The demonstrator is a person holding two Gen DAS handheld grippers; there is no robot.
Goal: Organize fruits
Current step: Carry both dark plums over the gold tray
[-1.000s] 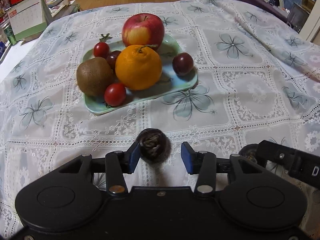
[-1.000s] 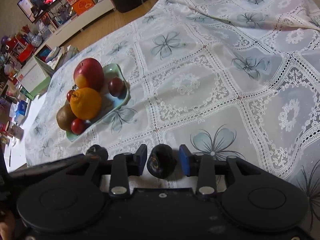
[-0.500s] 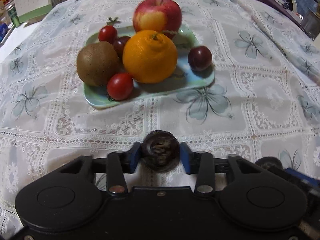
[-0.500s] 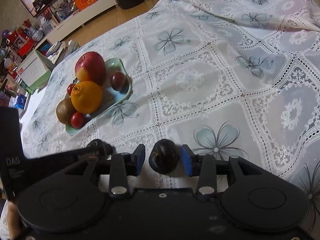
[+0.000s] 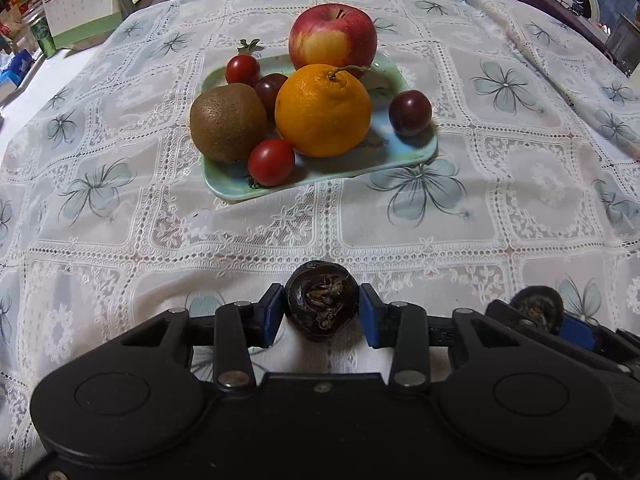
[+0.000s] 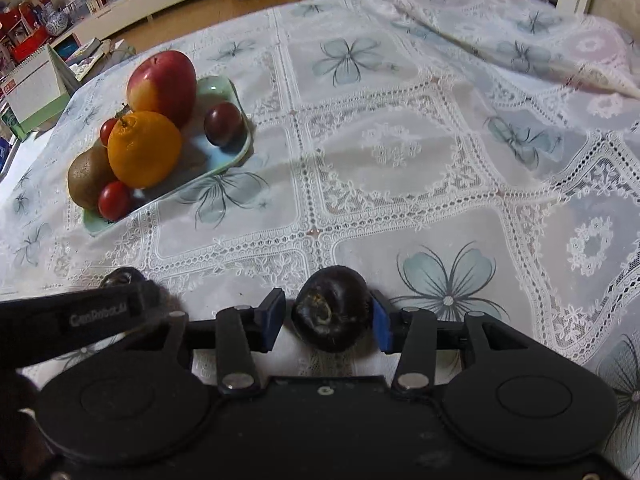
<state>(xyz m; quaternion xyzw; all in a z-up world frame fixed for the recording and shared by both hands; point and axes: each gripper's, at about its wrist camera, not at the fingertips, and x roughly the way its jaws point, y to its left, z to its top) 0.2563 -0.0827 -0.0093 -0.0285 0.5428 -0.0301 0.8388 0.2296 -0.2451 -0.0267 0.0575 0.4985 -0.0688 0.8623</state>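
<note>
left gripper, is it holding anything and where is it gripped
The left gripper is shut on a dark round water chestnut, its blue pads pressing the chestnut's two opposite sides at its widest part, with the rough tufted end facing the camera.

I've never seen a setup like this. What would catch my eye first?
Probably the green tray piled with bright fruit: a big orange, a red apple behind it, a kiwi on the left. Nearer, each tool brackets a dark round fruit on the lace tablecloth.
</note>
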